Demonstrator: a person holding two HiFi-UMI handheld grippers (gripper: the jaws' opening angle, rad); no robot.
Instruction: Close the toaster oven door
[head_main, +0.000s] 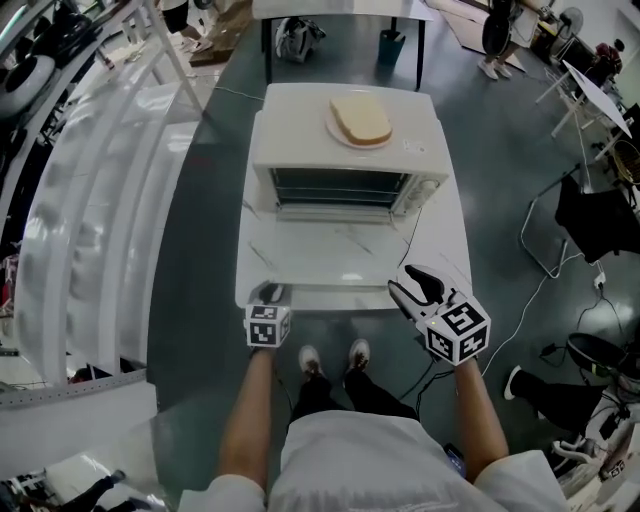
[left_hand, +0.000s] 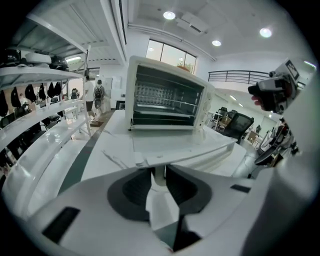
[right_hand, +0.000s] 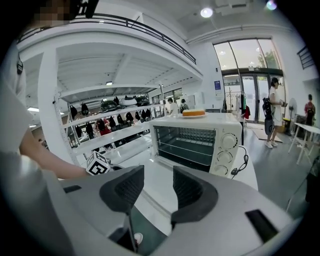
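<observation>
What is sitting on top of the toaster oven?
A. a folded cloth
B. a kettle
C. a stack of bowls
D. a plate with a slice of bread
D: the head view shows a slice of bread on a plate that rests on top of the toaster oven.

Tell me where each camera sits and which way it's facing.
Head view: on the head, steeply down at the toaster oven; shows both forearms, left gripper, right gripper.
Left gripper view: low at the table's front edge, facing the oven's open mouth; its fingers closed on the door's edge.
Right gripper view: front right, facing the oven; its fingers apart, left forearm.
Shared: all three show the oven.
</observation>
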